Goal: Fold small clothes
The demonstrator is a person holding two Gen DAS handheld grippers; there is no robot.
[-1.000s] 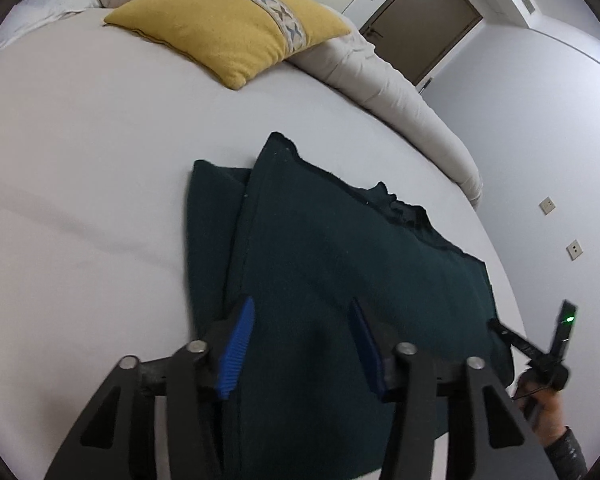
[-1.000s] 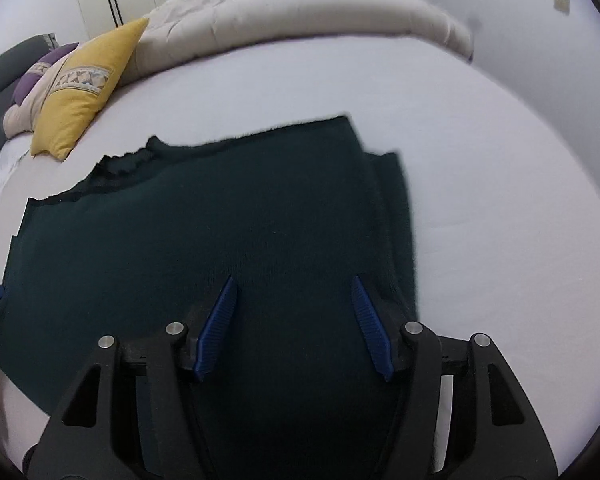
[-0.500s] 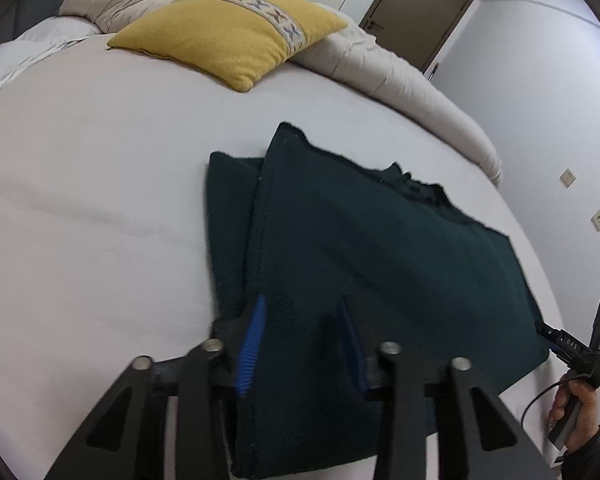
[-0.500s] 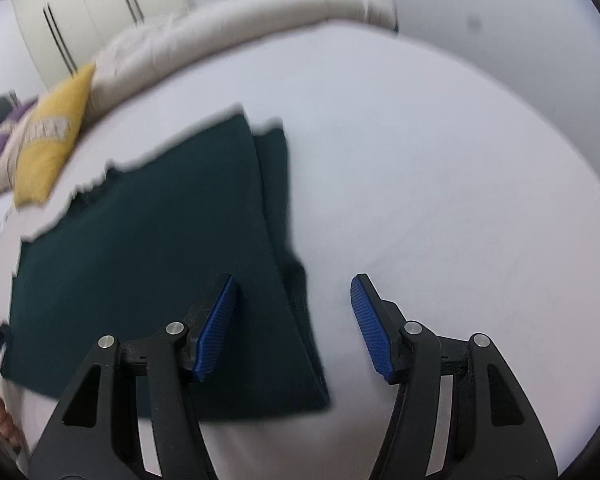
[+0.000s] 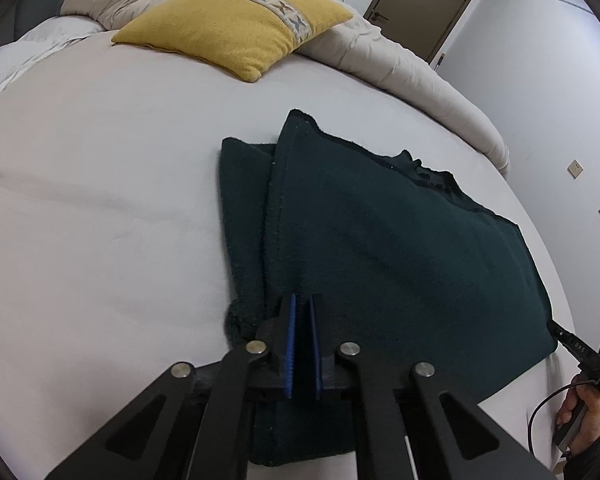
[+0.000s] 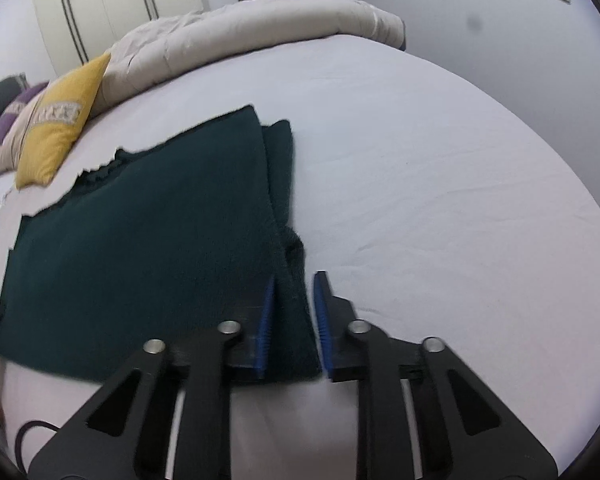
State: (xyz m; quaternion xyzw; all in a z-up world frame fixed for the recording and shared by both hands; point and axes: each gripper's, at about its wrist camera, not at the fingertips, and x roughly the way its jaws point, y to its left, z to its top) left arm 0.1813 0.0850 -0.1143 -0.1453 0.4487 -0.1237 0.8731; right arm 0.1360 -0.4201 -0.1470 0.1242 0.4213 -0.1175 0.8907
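Observation:
A dark green knitted garment [image 5: 380, 248] lies flat on the white bed, its sleeves folded over each side. My left gripper [image 5: 302, 306] is shut on the garment's near left edge. In the right wrist view the garment [image 6: 140, 248] fills the left half. My right gripper [image 6: 294, 284] is partly closed, its blue pads [image 6: 266, 312] on either side of the garment's near right edge, with a gap still showing. The right gripper also shows at the far right of the left wrist view [image 5: 568, 336].
A yellow cushion [image 5: 236, 28] and a rolled beige duvet [image 5: 400, 68] lie at the far side of the bed. White sheet [image 6: 440, 184] stretches to the right of the garment. The bed's near edge [image 6: 292, 408] is just under my right gripper.
My left gripper has shut on the garment's left edge. My right gripper has moved to the garment's right edge and narrowed around it.

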